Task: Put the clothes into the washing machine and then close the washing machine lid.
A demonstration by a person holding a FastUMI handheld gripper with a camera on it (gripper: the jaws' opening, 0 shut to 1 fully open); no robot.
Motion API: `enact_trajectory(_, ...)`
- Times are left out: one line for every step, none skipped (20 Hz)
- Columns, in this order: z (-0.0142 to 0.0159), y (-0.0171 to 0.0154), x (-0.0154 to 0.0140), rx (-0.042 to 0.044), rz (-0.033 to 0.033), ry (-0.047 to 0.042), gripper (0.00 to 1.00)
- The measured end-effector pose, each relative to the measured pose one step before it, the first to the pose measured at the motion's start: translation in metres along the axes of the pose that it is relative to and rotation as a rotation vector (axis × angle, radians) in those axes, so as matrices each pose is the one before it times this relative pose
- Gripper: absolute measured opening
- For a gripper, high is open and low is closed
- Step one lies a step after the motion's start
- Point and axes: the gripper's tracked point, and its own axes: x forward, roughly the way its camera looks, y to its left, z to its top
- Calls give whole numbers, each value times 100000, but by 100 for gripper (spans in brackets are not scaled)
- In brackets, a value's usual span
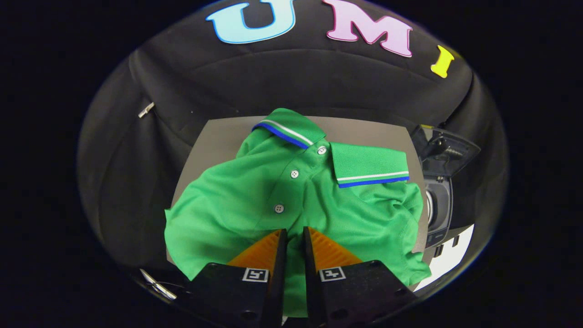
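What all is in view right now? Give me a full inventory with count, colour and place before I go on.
polo shirt: one, green with blue-and-white striped collar and white buttons, spread over the table, ahead of and between the fingers.
table: one, grey-beige top, under the shirt, in front of the booth wall.
washing machine: one, dark, lid raised, beside the table past the shirt's far sleeve.
washing machine lid: one, dark, tilted open above the machine's opening.
booth wall: one, black cloth, behind the table.
metal clip: one, silver, on the wall cloth off the table's other side.
gripper: one, fingers nearly closed with a fold of shirt in the narrow gap; whether they press it I cannot tell.
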Motion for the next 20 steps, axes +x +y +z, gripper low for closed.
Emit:
enact_trajectory(212, -35, 64, 1816, 2268, -560, 26)
enact_trajectory(288, -335, -30, -1054, 1125, -953, 26)
enact_trajectory(-37, -167, -138, 1609, 2469, 408, 15)
enact_trajectory(-105, 194, 76, 1732, 2826, 693, 5)
enact_trajectory(3, -72, -6, 2148, 2575, 824, 5)
enact_trajectory(-49, 82, -87, 2036, 2675, 1204, 5)
enact_trajectory(153, -16, -378, 1267, 2348, 378, 5)
enact_trajectory(465, 227, -535, 1072, 2692, -814, 5)
enact_trajectory(395, 467, -668, 515, 2926, -1327, 5)
enact_trajectory(492, 569, -569, -52, 2999, -1137, 5)
enact_trajectory(282, 638, -697, -339, 2397, -1127, 5)
enact_trajectory(495, 430, -686, -1055, 1649, -1424, 5)
enact_trajectory(546, 456, -659, -1429, 1286, -1428, 5)
enact_trajectory(329, 363, -477, -1294, 575, -1308, 5)
enact_trajectory(-146, 51, -277, -1699, -714, 296, 5)
enact_trajectory(-504, -26, 108, -1154, -46, 2207, 5)
enact_trajectory(-749, -239, 375, -466, -2020, 2437, 5)
enact_trajectory(-567, -1332, 701, 787, -6467, 2121, 5)
enact_trajectory(118, -268, 500, 5773, -1583, -1018, 5)
enact_trajectory(414, 998, 477, 8289, 3700, -2479, 5)
